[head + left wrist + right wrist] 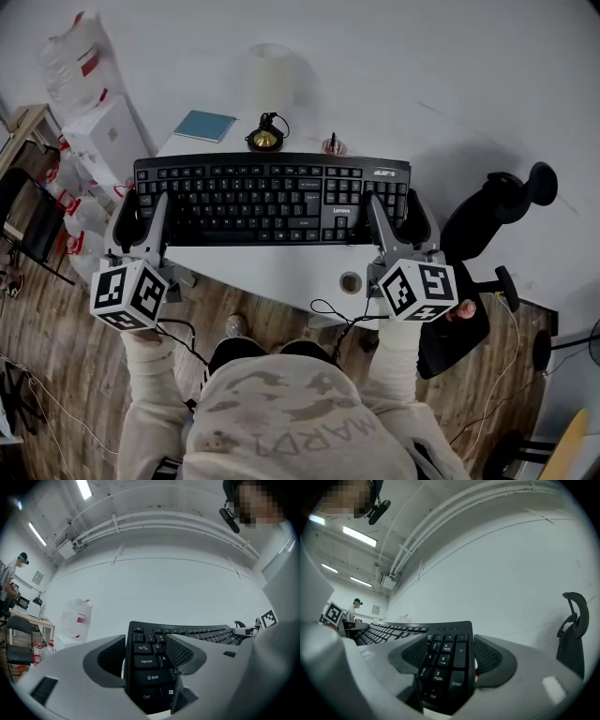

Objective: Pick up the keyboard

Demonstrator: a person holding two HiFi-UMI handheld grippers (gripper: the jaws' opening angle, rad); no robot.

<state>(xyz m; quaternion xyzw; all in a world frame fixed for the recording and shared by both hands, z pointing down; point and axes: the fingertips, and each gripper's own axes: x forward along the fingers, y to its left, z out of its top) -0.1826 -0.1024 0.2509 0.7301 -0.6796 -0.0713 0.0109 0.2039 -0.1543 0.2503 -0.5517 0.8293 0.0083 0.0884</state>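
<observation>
Keyboard: the black Lenovo keyboard (272, 199) is lying flat, keys up, across the white worktop (281, 272) and overhanging both of its side edges. It is probably hanging just clear of the surface (no view is showing the gap itself).
Left claw: the left claw (146, 644) is standing wide and clamping the end with Tab, Caps Lock and Shift. One jaw is sitting outside the edge and the other is lying over the keys.
Right claw: the right claw (450, 644) is gripping the number-pad end in the same way.
Why both ends: a long, thin board is likely to tip from a single grip, so matched holds are balancing it level.
Clearance: the blue notebook (204, 125) and the small brass-coloured object (265, 139) are sitting beyond the keyboard's far edge, apart from both claws.
</observation>
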